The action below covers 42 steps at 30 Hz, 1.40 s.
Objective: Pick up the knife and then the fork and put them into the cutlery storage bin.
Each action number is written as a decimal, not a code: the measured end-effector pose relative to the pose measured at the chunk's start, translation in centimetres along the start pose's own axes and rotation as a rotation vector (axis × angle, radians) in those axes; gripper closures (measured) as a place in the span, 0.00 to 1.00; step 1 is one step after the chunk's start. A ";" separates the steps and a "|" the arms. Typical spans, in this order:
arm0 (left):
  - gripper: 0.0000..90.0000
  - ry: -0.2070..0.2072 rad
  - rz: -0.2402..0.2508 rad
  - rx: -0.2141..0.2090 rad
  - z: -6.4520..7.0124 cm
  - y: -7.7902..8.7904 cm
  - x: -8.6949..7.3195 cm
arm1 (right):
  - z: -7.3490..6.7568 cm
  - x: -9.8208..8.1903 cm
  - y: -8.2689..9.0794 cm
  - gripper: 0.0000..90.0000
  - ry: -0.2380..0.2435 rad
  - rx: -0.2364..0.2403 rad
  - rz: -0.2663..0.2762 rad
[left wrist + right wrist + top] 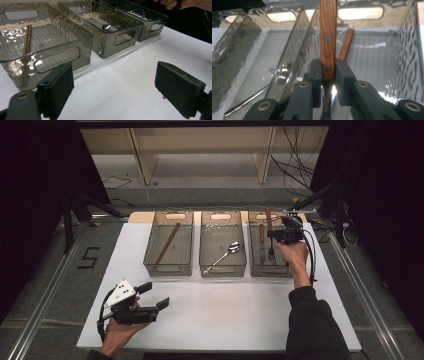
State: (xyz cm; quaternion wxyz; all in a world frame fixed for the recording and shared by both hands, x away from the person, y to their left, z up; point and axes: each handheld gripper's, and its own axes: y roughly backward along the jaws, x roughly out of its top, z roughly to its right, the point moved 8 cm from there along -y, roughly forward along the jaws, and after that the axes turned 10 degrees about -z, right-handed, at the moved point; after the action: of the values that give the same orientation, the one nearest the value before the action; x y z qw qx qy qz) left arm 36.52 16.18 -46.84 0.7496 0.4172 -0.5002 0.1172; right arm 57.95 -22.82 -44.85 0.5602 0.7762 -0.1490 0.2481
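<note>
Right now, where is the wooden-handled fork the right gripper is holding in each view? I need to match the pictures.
High view: wooden-handled fork at upper right, upright over the right bin, clamped in the right gripper.
Left gripper view: I cannot make the fork out; the right bin sits at top right under the person's hand.
Right gripper view: fork at centre, handle rising between the shut jaws.
Shared landmark: the right bin.

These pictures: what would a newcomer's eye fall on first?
Three smoky clear bins stand in a row at the far side of a white table. Over the rightmost one, the right gripper clamps a wooden-handled fork. The left bin holds chopsticks, the middle a spoon, and the left gripper is open near the table's front.
</note>
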 end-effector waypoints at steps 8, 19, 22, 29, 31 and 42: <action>0.17 0.001 0.000 0.001 0.0 0.0 0.0 | -0.1 -0.2 -0.2 0.70 -0.003 0.012 -0.012; 0.17 0.002 -0.001 0.000 0.0 0.0 0.0 | -0.6 -0.3 1.1 0.61 0.024 0.046 0.003; 0.17 0.002 -0.002 0.000 0.0 -0.1 0.0 | -1.2 -0.4 1.6 0.58 0.048 0.057 0.011; 0.17 0.001 -0.003 0.000 0.0 -0.1 0.0 | -2.5 -0.5 2.8 0.49 0.095 0.064 0.037; 0.17 0.002 -0.002 -0.001 0.0 -0.1 0.0 | -2.9 -0.7 3.1 0.47 0.114 0.068 0.042; 0.17 0.001 -0.010 -0.003 0.0 -0.1 -0.1 | -4.9 -2.1 4.4 0.40 0.187 0.094 0.079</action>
State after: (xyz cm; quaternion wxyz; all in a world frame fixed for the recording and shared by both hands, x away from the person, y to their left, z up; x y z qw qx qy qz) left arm 36.54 16.13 -46.97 0.7510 0.4187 -0.4979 0.1130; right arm 52.89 -19.71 -41.30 0.5245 0.7684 -0.1149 0.3482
